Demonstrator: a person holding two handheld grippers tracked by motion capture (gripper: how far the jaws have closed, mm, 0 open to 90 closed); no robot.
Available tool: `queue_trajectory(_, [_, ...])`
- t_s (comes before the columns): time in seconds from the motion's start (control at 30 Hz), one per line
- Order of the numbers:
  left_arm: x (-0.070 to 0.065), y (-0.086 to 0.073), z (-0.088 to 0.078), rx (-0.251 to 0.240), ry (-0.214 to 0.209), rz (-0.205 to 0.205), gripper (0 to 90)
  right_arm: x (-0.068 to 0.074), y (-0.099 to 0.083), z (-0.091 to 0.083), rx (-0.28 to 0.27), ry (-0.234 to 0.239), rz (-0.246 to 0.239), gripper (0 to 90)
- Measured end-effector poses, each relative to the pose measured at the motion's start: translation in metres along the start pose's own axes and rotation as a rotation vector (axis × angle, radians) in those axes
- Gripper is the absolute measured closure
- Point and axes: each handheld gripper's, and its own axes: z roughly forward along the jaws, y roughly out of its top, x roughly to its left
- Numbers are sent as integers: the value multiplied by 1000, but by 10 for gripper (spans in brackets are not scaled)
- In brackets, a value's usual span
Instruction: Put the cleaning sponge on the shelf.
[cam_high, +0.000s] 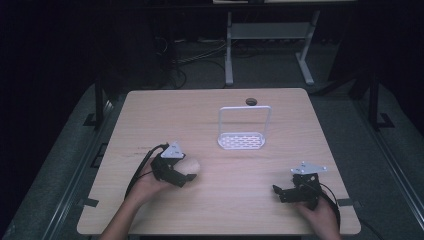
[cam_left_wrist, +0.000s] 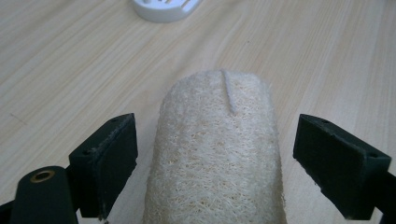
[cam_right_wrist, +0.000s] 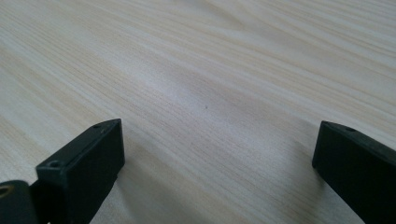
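**Left tool lined up over the loofah, jaws wide**

The left tool (cam_high: 181, 172) sits at lower left of the high view, released, its jaws spread to either side of the loofah sponge (cam_left_wrist: 215, 149) with a gap on both flanks and nothing touching. The sponge lies flat on the counter (cam_high: 235, 205), lengthwise between the jaws in the left gripper view.

To do this well, I'd say: stay centred so both pads meet the sponge together, sink low enough to catch its sides rather than its rounded top, and squeeze gently, since the fibre looks soft.

Further out, the white rack (cam_high: 242, 130) with its tall handle stands near the frame's middle, well apart. The right tool (cam_high: 287, 192) rests at lower right, also released, over bare wood.

The count: one sponge, one rack, two tools.
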Motion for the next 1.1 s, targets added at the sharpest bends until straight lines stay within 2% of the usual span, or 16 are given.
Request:
queue_trajectory(0.33, [0, -2, 8, 44, 1, 14, 133, 0, 0, 0, 0, 0, 0, 20])
queue_trajectory(0.83, [1, -6, 15, 91, 1, 7, 144, 0, 0, 0, 0, 0, 0, 20])
queue_trajectory(1.1, [1, -7, 13, 96, -6, 8, 222, 0, 0, 0, 0, 0, 0, 20])
